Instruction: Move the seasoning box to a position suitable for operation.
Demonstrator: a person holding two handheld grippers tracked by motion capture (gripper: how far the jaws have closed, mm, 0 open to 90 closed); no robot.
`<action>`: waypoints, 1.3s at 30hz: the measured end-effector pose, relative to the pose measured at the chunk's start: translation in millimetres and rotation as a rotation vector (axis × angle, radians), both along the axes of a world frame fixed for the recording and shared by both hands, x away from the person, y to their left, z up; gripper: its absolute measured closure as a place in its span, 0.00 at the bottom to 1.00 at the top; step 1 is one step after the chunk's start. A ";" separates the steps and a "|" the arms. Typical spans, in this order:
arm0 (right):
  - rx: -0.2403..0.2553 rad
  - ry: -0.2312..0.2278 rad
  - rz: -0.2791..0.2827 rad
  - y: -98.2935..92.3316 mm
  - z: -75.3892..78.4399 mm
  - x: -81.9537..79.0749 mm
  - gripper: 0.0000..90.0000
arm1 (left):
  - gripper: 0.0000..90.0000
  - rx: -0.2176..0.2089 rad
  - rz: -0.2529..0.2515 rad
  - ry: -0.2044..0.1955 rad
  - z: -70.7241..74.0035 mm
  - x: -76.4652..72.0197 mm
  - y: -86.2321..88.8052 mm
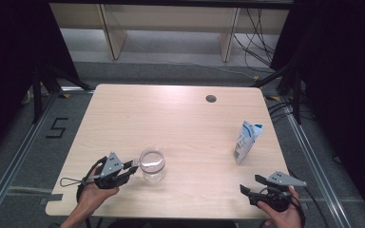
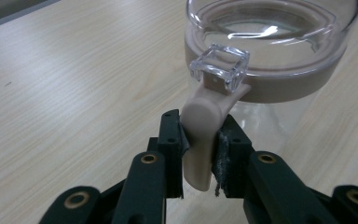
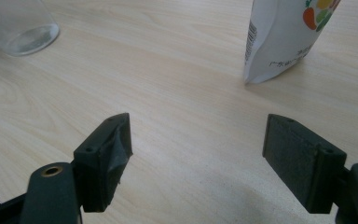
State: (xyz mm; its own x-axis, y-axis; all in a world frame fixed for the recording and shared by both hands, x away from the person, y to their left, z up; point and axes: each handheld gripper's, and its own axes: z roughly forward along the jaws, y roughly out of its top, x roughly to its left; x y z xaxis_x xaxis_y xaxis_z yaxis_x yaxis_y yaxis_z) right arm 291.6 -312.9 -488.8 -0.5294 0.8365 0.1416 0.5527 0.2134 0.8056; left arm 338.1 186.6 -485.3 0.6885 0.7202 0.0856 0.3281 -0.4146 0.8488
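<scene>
Pitcher (image 1: 152,165) stands upright on the table (image 1: 171,118) near its front edge, 1 clear jug with a beige band and a beige handle (image 2: 204,135) pointing toward the left gripper (image 1: 129,169), whose jaws are clamped tight on that handle. 1 white pouch (image 1: 246,141) stands well right of the pitcher, its top cropped in the right gripper view. Right gripper (image 1: 252,184) (front right of the pitcher) hovers with jaws spread wide, holding nothing.
</scene>
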 end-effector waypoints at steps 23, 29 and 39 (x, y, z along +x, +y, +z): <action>-0.006 -0.004 0.001 0.6 0.2 0.7 0.28 | 0.83 -0.012 -0.045 0.007 1.7 19.7 -45.1; -0.007 -0.003 0.000 0.5 0.1 0.8 0.28 | 0.83 -0.007 -0.057 0.010 3.1 24.3 -55.6; 0.017 0.034 -0.016 2.5 0.4 -1.1 0.28 | 0.83 -0.003 -0.061 0.011 1.1 29.0 -72.1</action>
State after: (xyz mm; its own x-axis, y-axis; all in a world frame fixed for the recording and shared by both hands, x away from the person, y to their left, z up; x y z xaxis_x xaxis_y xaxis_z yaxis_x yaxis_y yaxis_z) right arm 290.5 -310.4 -488.3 -0.5103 0.8422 0.1741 0.5834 0.1903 0.7896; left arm 367.0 114.5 -484.2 0.7323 0.6768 0.0754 0.3117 -0.4316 0.8465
